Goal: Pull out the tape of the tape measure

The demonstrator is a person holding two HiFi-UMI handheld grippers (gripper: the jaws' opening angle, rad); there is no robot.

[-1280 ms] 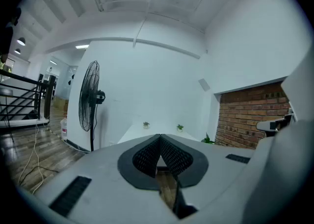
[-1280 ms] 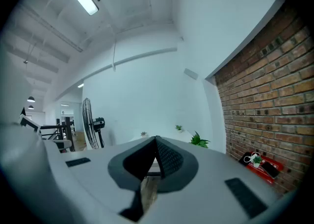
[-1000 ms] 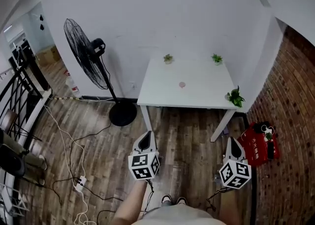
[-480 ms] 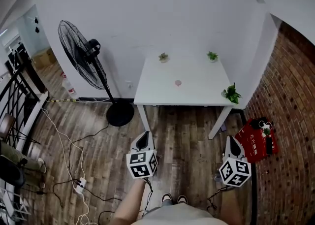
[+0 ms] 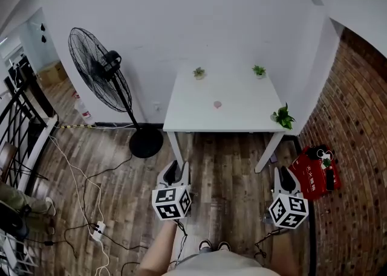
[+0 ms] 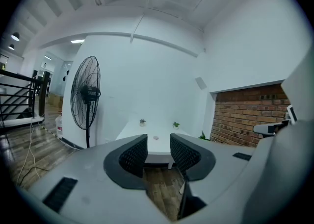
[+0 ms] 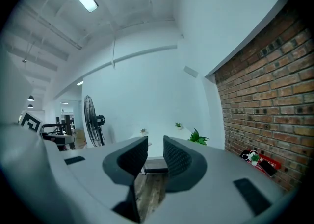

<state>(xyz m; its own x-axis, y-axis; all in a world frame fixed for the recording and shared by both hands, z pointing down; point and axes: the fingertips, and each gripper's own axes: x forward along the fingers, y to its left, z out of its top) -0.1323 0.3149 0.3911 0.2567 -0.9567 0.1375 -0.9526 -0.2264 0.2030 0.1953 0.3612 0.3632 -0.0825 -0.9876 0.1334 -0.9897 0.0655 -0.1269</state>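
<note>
Over the dark wood-plank floor point(image 5: 230, 169), the empty left claw point(image 5: 178, 167) has just been opening. The right claw point(image 5: 283, 172) is released, also empty. Beyond, the small round pink tape measure point(image 5: 217, 104) lies mid-top on the white rectangular desk point(image 5: 248, 118), with rough brick wall point(image 5: 363, 124) on the right.

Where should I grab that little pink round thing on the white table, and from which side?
Probably across its round body, jaws on opposite sides, coming from the table's near edge: the pink thing sits low and alone mid-table, the plants well clear of it. It is too small here to show a tab.
</note>
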